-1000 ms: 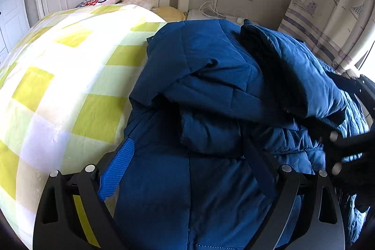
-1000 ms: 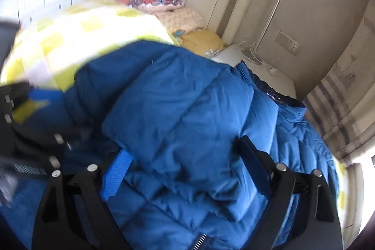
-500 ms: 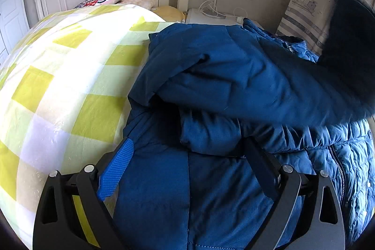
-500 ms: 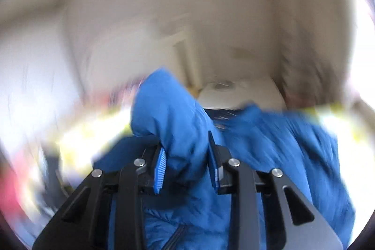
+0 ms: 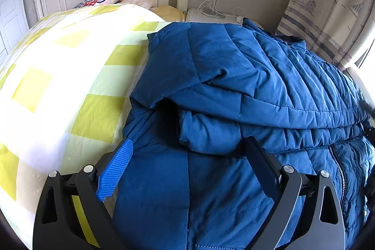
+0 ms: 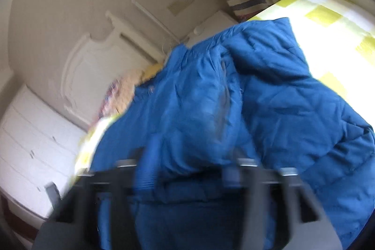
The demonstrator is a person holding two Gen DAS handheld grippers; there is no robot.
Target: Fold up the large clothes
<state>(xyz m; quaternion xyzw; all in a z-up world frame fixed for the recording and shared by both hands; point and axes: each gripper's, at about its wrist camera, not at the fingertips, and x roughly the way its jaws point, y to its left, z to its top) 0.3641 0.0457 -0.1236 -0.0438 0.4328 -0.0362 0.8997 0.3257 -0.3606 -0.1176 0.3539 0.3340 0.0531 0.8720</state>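
1. While the blue jacket (image 5: 234,86) lies folded on the checked bed (image 5: 58,86), my left tongs (image 5: 187,161) gape over its near edge.
2. My right tongs (image 6: 187,170), having just been closing, clench a jacket fold.

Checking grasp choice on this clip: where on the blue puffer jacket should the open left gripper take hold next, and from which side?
Probably the folded sleeve's cuff edge on the blue puffer jacket. It is a raised, thick lip facing the left gripper, whose jaws already straddle it, so come straight forward and low from the near side.
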